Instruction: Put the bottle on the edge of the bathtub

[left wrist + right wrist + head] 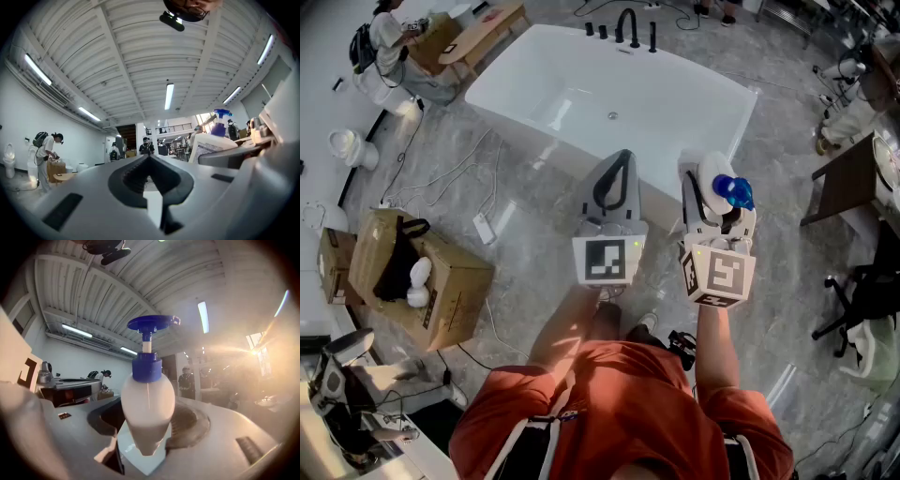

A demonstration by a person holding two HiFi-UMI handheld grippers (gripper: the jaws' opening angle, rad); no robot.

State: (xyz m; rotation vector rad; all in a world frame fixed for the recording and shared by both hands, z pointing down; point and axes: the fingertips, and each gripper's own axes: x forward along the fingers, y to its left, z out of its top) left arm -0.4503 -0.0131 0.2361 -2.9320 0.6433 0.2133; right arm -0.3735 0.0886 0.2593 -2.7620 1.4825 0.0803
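Jaws: L gripper [622,155] [149,157] has its two tips closed together w/ nothing btwn them; the left gripper view shows the dark pads meeting at a point, only the room beyond. R gripper [710,178] [148,437] is clamped on the bottle [719,184] [148,404]. In the right gripper view the white body stands upright btwn the pads, its lower part wedged in the gap, w/ the blue collar and pump head sticking up above the jaws. Left to right in head view: an open cardboard box [450,281] on the grey floor, a white power strip [483,228] w/ cables beside it, then the white bathtub [572,84] w/ black taps [628,28] at its far rim. Both grippers are side by side in front of the tub's near wall, close but apart. The bottle is held by the tub's near right corner, not on the rim. From the left gripper view the bottle [213,140] shows off to the right, label facing the camera, print too small to read.
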